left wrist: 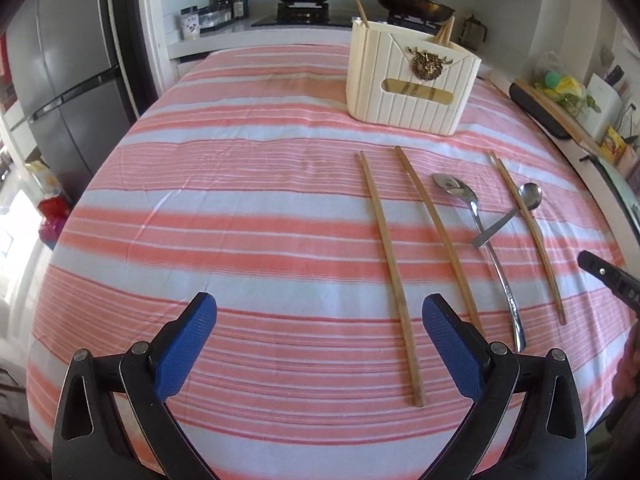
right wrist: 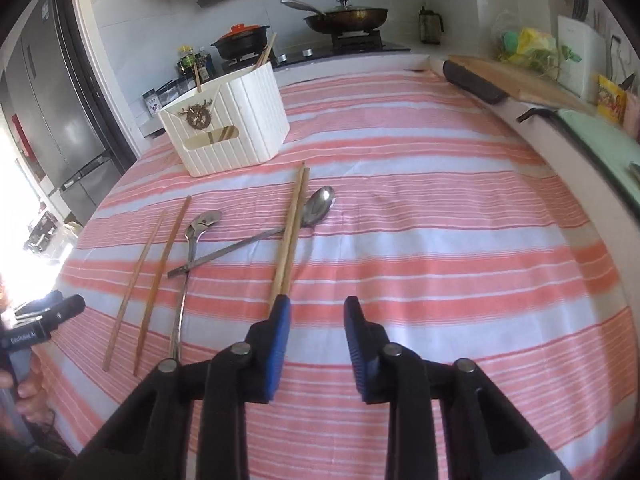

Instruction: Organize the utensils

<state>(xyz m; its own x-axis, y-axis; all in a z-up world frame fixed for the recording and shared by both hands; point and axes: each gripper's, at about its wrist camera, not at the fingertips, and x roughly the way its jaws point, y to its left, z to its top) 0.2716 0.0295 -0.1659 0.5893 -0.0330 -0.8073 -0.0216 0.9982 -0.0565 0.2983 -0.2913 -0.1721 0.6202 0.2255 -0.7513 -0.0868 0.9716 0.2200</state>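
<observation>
Wooden chopsticks [left wrist: 390,276] and two steel spoons [right wrist: 318,206] lie on the pink-striped surface [left wrist: 240,220], the ribbed white holder [left wrist: 412,80] at twelve o'clock beyond them. The left claw [left wrist: 320,320] tilts downward, spread wide and empty. The right claw [right wrist: 316,306] also angles down, parted and holding nothing, its left finger just beside a chopstick pair [right wrist: 290,232].

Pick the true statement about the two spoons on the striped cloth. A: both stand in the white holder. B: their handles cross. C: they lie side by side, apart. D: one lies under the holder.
B: the short spoon has its handle lying across the long spoon, forming an X on the cloth.
</observation>
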